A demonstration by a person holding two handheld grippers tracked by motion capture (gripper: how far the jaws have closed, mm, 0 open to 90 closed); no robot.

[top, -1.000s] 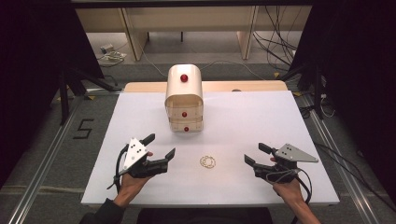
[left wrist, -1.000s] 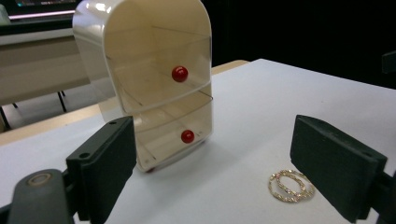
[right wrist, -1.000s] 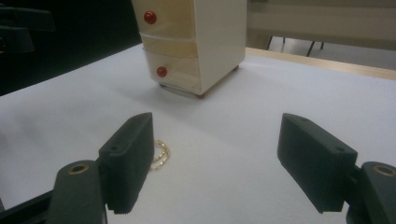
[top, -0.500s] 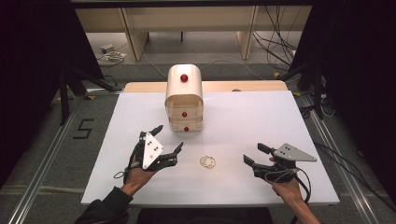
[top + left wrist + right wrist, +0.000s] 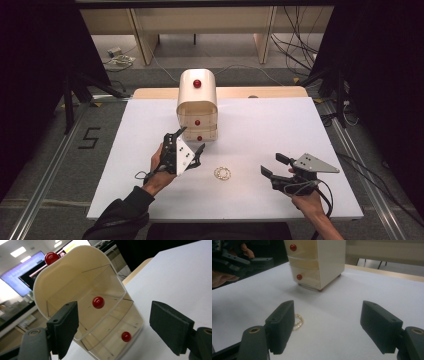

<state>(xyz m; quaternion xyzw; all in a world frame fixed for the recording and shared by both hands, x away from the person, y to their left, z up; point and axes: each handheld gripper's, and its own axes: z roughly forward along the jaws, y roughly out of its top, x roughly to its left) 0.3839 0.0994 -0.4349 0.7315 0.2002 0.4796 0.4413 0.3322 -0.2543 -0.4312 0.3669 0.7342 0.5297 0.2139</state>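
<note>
Drawers in the small cream chest (image 5: 197,107) are what the left gripper (image 5: 191,142) reaches for; near to far, the scene runs as follows. Closest, the right gripper (image 5: 272,167) rests on the white desk (image 5: 280,125), jaws spread and empty. Between the two hands lies a gold bracelet (image 5: 222,173). Farther on, the left gripper, rolled on its side, has just been narrowing its still-wide jaws, nothing between them. The chest stands just ahead, red knobs (image 5: 98,302) facing it.

Bracelet (image 5: 222,173) on the table (image 5: 280,130), just before the drawer cabinet (image 5: 197,106) (between both claws)
</note>
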